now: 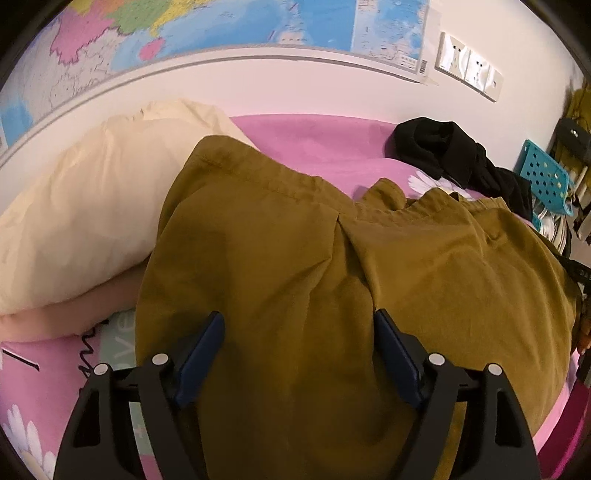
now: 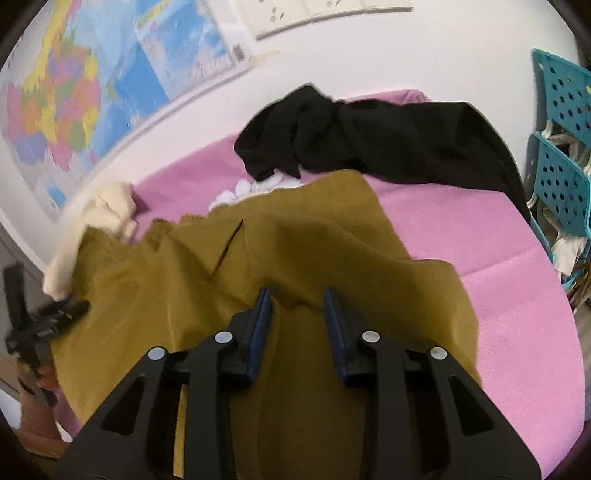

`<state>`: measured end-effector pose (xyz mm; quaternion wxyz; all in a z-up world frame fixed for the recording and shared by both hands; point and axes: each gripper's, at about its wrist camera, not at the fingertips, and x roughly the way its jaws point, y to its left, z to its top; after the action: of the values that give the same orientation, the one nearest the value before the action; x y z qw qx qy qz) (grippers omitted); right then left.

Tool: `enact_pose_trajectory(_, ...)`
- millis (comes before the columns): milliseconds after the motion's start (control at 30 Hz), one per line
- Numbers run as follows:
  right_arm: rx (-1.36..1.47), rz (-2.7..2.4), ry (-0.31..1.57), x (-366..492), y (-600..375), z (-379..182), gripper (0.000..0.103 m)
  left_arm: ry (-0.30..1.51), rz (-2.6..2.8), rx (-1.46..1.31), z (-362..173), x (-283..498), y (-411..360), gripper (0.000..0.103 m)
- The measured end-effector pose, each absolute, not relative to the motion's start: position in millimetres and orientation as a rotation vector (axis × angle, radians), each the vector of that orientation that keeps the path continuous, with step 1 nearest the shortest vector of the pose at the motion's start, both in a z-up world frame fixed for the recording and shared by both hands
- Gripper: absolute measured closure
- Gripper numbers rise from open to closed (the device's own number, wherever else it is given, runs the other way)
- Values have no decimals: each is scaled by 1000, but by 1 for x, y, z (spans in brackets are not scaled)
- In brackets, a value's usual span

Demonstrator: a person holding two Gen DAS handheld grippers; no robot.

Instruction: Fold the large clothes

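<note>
A large olive-brown garment (image 1: 295,258) lies spread on the pink bed sheet (image 1: 314,140); it also shows in the right wrist view (image 2: 258,258). My left gripper (image 1: 297,321) is open, its blue-padded fingers wide apart just above the cloth near its front part. My right gripper (image 2: 297,295) is open with a narrower gap, over a raised fold of the same garment. In the right wrist view the left gripper (image 2: 48,325) shows at the garment's far left edge.
A cream pillow (image 1: 92,206) lies left of the garment. A black garment (image 2: 369,136) is heaped at the back of the bed near the wall. Teal perforated baskets (image 2: 561,155) stand off the bed's right side. A wall map (image 1: 221,29) hangs behind.
</note>
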<state>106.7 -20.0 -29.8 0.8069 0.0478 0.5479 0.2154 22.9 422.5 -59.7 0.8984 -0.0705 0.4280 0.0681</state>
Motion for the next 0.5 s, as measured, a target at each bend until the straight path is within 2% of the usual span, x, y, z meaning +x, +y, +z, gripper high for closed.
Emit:
enact_pose_trajectory(133,167,519,1057,84,-46,8,65,884,139,-139,-59,23,423,23)
enact_pose_trajectory(300,168,464,1024,45,-91,24,51,880,135,-141,-61,23,423,23)
enact_pose_trajectory(467,266,467,1166,21,-126,-14,52,874,133,-146,-61,22,425,23)
enact_pose_trajectory(500,284,475,1182,19,-128,-21,66,874,133,-146,-61,22,424,23)
